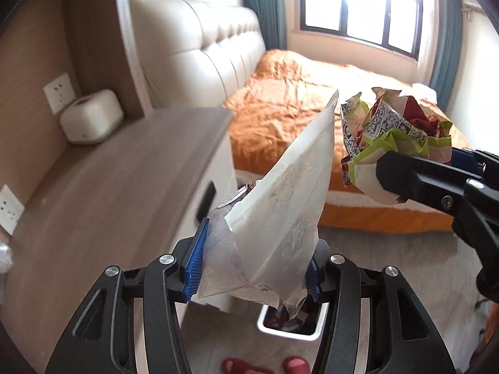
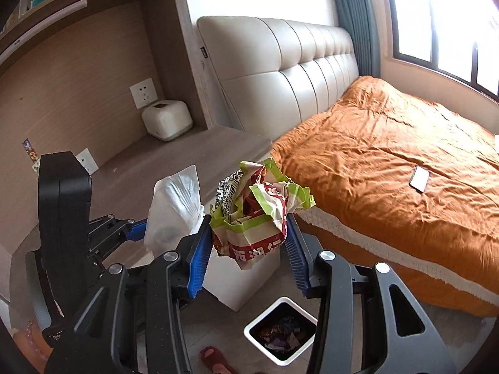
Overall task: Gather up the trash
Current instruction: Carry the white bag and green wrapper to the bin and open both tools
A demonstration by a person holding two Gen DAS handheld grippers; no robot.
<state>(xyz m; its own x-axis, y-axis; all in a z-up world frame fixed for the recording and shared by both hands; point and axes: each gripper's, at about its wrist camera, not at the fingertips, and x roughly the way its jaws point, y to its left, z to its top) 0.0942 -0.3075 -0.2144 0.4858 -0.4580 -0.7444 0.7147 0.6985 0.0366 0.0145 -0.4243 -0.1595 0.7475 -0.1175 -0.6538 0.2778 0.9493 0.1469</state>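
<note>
My left gripper (image 1: 252, 268) is shut on a clear and white plastic bag (image 1: 280, 212), which sticks up between the blue pads; the bag also shows in the right wrist view (image 2: 174, 208). My right gripper (image 2: 249, 249) is shut on a crumpled green, red and white wrapper (image 2: 255, 215); in the left wrist view the wrapper (image 1: 393, 131) is held at the right. A white trash bin (image 2: 259, 318) with dark scraps inside stands on the floor below both grippers; its rim also shows in the left wrist view (image 1: 265, 324).
A wooden desk top (image 1: 118, 180) with a white box (image 1: 92, 117) lies left. A white drawer unit (image 2: 237, 283) stands beside the bin. A bed with an orange cover (image 2: 389, 155) and a phone (image 2: 419, 178) is right. Red slippers (image 1: 265, 366) lie on the floor.
</note>
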